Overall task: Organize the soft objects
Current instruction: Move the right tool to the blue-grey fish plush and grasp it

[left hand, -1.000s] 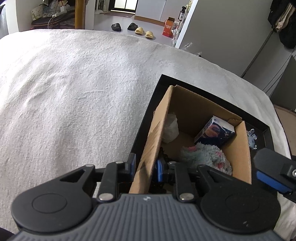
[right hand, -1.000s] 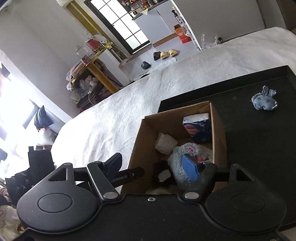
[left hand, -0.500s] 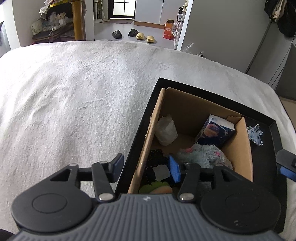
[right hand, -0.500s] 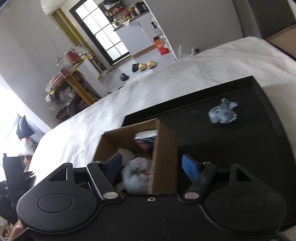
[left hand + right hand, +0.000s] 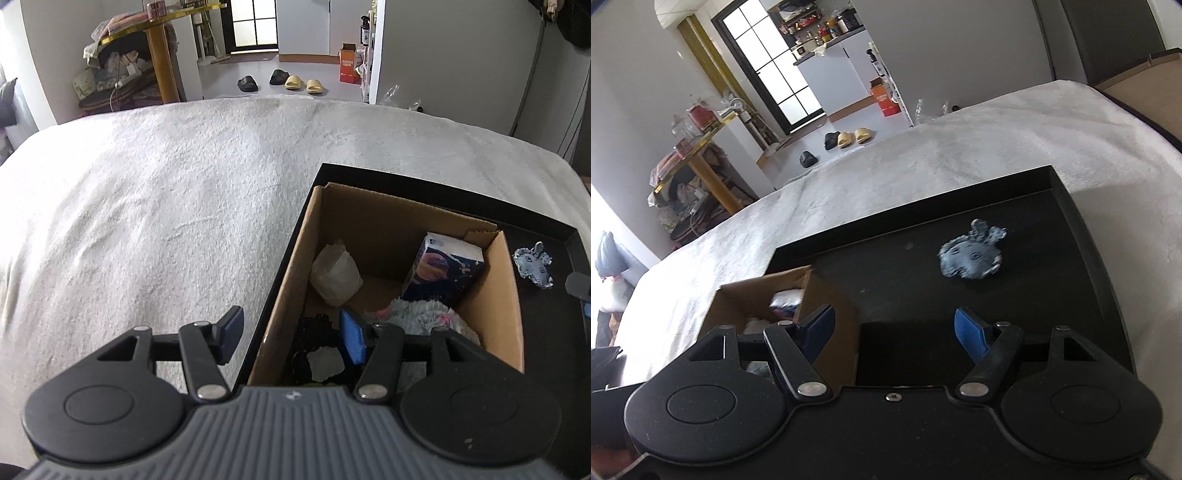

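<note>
**On the black tray, one soft toy left outside the box**

Beside the cardboard box, on the bare floor of the black tray, lies the last loose piece: a small blue-grey stuffed toy, well apart from the box and nearer the tray's far right corner. It looks like denim-type cloth with little ears or limbs poking up at the top, and it sits in a slumped lump.

By the look of it, the toy is very light, squashy and not at all fragile. Its cloth should give the pads good friction, so slipping is unlikely; the likelier trouble is pinching only an ear and having the body dangle. The plump middle of the body seems the best place to close on, coming down from above.

Near the box's right side, the right gripper points toward the toy with its jaws standing wide and nothing between them.

Over the box's left wall, the left gripper straddles the cardboard with its jaws opening, one finger outside and one inside, the pads not pressing on the wall.

Inside the box are a fluffy pale plush, a printed tissue pack, a white crumpled wad and something dark I cannot identify.
</note>
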A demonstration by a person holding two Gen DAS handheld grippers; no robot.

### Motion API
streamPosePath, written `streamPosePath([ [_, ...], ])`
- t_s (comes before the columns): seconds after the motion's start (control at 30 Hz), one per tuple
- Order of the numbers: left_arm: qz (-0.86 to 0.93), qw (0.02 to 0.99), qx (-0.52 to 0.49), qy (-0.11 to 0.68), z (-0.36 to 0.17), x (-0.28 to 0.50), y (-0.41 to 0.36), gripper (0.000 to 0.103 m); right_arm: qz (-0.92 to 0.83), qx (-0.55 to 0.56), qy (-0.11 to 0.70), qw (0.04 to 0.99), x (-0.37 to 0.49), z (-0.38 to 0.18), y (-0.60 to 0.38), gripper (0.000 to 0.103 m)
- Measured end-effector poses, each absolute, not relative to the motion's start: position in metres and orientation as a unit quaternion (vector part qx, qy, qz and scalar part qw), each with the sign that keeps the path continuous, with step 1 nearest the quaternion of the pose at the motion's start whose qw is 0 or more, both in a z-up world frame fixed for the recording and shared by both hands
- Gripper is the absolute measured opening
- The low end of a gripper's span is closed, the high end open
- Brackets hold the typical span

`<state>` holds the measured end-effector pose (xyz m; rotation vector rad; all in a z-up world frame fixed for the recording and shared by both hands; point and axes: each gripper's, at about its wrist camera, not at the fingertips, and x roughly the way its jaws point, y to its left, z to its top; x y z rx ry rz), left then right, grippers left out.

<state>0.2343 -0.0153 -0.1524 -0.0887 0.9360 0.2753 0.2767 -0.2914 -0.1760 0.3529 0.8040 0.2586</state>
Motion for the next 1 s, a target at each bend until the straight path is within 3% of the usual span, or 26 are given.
streamPosePath([
  [1.0,0.185,0.871,0.026,0.454,-0.171,0.264,-0.039,0.056,0.084,0.161,0.373,0.910,0.374,-0.242,-0.324,0.070],
])
